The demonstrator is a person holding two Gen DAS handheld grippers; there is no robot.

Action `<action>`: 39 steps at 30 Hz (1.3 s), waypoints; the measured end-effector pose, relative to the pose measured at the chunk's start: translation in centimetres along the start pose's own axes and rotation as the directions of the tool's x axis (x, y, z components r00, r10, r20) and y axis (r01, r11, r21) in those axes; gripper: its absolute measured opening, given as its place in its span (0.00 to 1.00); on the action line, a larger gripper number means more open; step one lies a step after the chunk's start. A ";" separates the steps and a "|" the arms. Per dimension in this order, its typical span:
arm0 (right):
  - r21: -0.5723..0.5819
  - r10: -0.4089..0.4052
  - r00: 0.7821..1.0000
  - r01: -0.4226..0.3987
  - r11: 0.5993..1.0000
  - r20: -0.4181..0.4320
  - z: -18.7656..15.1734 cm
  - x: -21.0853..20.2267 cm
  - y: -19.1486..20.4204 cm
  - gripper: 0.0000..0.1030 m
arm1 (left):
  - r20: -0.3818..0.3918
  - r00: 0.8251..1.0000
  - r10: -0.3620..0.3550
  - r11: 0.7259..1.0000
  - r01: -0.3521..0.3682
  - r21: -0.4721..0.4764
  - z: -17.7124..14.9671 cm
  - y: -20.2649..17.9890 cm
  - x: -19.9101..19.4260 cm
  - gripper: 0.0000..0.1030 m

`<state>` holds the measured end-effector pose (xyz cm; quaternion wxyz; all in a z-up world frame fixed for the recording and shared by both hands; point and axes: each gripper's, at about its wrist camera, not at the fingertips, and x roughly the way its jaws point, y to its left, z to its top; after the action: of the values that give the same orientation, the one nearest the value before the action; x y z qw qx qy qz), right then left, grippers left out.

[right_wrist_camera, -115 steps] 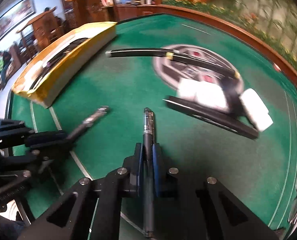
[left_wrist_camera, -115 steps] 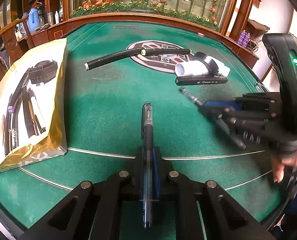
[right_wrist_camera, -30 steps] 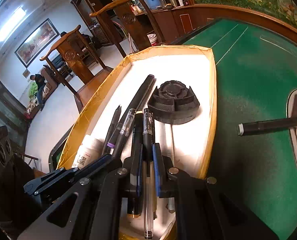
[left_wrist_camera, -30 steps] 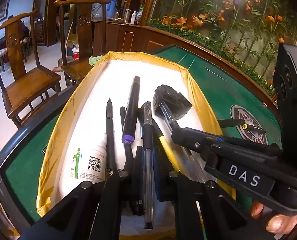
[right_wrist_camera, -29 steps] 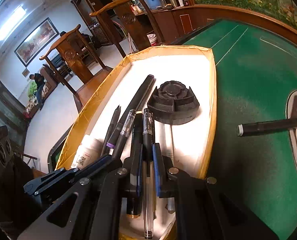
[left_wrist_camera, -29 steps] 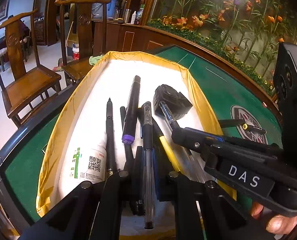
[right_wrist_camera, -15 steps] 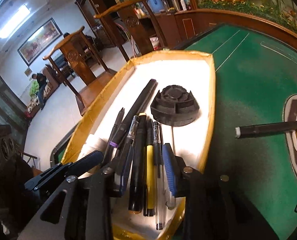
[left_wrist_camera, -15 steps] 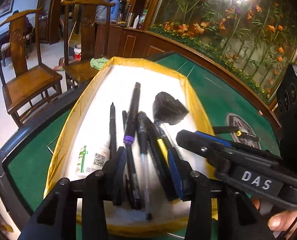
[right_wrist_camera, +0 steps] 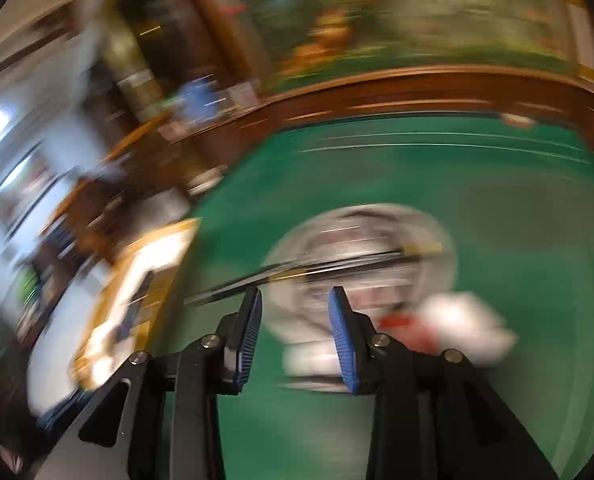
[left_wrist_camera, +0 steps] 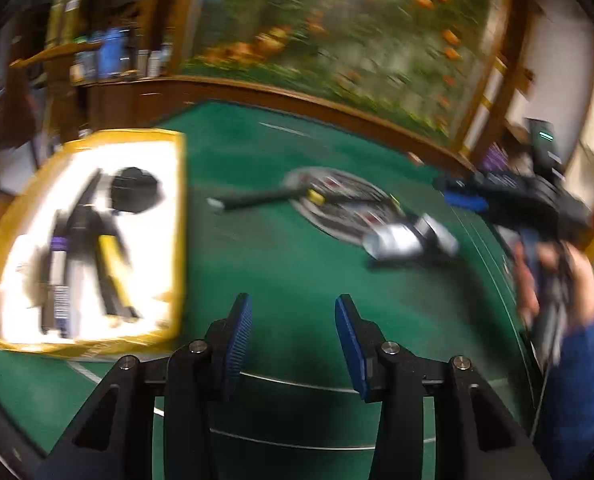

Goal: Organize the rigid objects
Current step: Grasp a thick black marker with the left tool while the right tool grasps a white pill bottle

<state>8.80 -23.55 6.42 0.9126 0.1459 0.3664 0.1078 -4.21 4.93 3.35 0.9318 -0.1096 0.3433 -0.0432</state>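
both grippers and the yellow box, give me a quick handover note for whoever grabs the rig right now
Left gripper: open, nothing between the pads.
Right gripper: empty, jaws opening; the view is heavily blurred.
Yellow box: on the green table, left side, holding several pens and a round black part.
Done: those items sit in the box.
Left: a long black marker lies across the table's centre emblem, and a cluster of white and black pieces lies to the right of it. Both appear to need boxing; blur hides what each piece is.
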 end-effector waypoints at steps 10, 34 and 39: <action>0.247 0.146 0.976 -0.104 0.963 -0.161 -0.8 5.5 -7.5 0.34 | -0.081 0.997 -0.020 0.998 0.025 0.065 -1.2 -1.9 1.5 0.43; -0.301 0.090 0.952 -0.181 0.936 -0.293 -9.4 0.1 3.6 0.34 | -0.251 0.948 -0.197 0.977 0.170 -0.125 -2.7 -3.9 0.9 0.45; -0.289 0.106 0.967 -0.173 0.942 -0.233 -8.9 -1.5 3.4 0.34 | -0.287 0.947 -0.146 0.979 0.097 -0.178 -3.2 -5.2 0.8 0.52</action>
<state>1.17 -19.12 2.43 0.8693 0.0156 0.4300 0.2432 -5.70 -0.83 1.67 0.8528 -0.1979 0.4751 -0.0890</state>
